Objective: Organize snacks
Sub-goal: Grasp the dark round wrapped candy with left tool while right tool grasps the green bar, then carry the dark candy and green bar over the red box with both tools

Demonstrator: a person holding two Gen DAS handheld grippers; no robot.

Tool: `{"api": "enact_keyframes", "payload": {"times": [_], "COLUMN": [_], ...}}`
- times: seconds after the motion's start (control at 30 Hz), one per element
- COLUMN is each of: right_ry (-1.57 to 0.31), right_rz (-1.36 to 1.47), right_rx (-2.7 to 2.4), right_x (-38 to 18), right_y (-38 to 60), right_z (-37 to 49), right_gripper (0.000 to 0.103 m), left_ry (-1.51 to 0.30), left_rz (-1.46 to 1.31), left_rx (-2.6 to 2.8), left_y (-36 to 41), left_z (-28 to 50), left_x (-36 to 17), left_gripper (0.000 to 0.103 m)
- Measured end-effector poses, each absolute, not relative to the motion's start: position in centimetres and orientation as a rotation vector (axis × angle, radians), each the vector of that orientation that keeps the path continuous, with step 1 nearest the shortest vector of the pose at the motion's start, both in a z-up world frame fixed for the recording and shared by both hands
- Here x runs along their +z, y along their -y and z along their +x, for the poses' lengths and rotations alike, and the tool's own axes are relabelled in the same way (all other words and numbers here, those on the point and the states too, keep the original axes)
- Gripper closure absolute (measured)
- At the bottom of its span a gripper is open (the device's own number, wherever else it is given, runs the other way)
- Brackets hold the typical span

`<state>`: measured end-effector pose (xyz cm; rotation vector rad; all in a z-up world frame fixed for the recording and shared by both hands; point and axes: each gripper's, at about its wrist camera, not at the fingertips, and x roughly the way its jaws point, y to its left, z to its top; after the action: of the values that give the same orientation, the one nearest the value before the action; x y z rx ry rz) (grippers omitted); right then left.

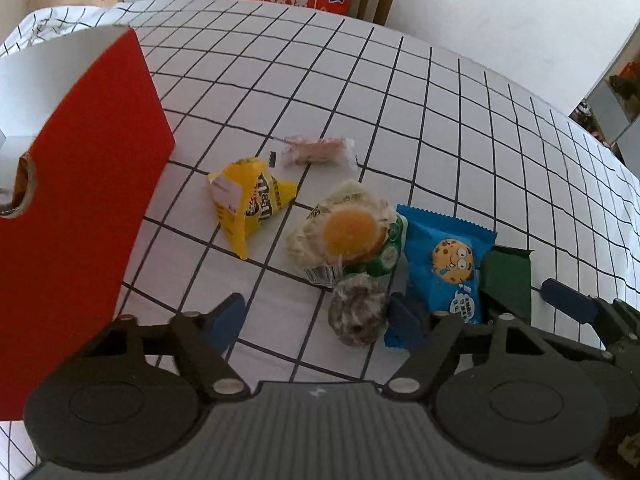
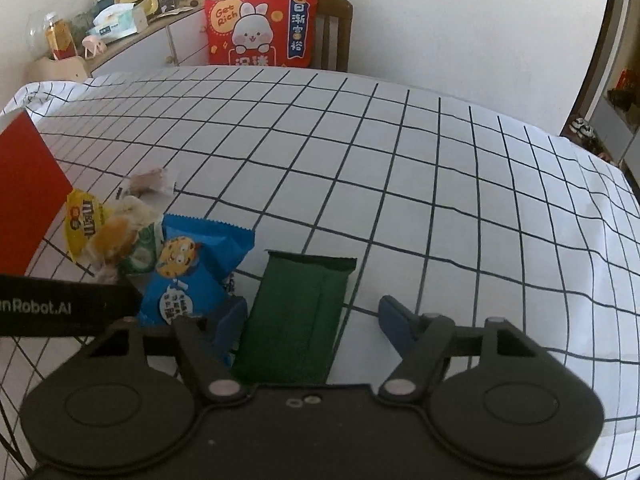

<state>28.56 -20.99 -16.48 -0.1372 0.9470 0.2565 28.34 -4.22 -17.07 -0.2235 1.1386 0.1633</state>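
Several snacks lie on the checked tablecloth: a yellow M&M packet (image 1: 252,204), a pink clear-wrapped snack (image 1: 318,150), a round cake with an orange centre (image 1: 346,232), a dark round cookie in clear wrap (image 1: 358,310), a blue cookie packet (image 1: 444,268) and a green packet (image 1: 508,280). My left gripper (image 1: 316,318) is open, its right finger beside the dark cookie. My right gripper (image 2: 314,316) is open, its fingers on either side of the green packet (image 2: 298,312). The blue packet (image 2: 188,276) lies just left of it.
A red box (image 1: 80,208) with a white inside stands at the left, next to the snacks; it also shows in the right wrist view (image 2: 24,192). A red rabbit cushion (image 2: 260,32) sits on a wooden chair at the table's far edge. A cluttered cabinet (image 2: 120,24) stands behind.
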Motion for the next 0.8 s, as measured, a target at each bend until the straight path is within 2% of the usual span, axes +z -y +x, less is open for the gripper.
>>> {"api": "enact_keyframes", "payload": {"times": [0.07, 0.2, 0.27, 0.33, 0.37, 0.8], "right_ry": [-0.94, -0.928, -0.931, -0.935, -0.935, -0.939], "right_rz": [-0.158, -0.148, -0.133, -0.117, -0.113, 0.007], "right_rx": [0.259, 0.264, 0.262, 0.26, 0.255, 0.276], "right_x": [-16.5, -16.3, -16.2, -16.1, -16.1, -13.5], "right_y": [20.8, 20.9, 21.1, 21.4, 21.5, 23.1], "right_z": [28.3, 27.9, 27.9, 27.8, 27.8, 24.4], "right_gripper": [0.037, 0.057, 0.059, 0.06, 0.06, 0.06], "left_ry": [-1.152, -1.139, -1.137, -1.139, -1.14, -1.139], "left_rz": [-0.239, -0.228, -0.226, -0.232, -0.24, -0.287], "left_rx": [0.156, 0.14, 0.137, 0.124, 0.117, 0.096], "left_y": [4.1, 4.3, 4.3, 4.3, 4.2, 2.8], "left_z": [28.4, 28.3, 28.2, 28.1, 28.0, 25.2], "left_x": [-17.2, -17.2, -17.1, -17.0, -17.0, -15.7], "left_gripper": [0.037, 0.049, 0.057, 0.071, 0.074, 0.074]}}
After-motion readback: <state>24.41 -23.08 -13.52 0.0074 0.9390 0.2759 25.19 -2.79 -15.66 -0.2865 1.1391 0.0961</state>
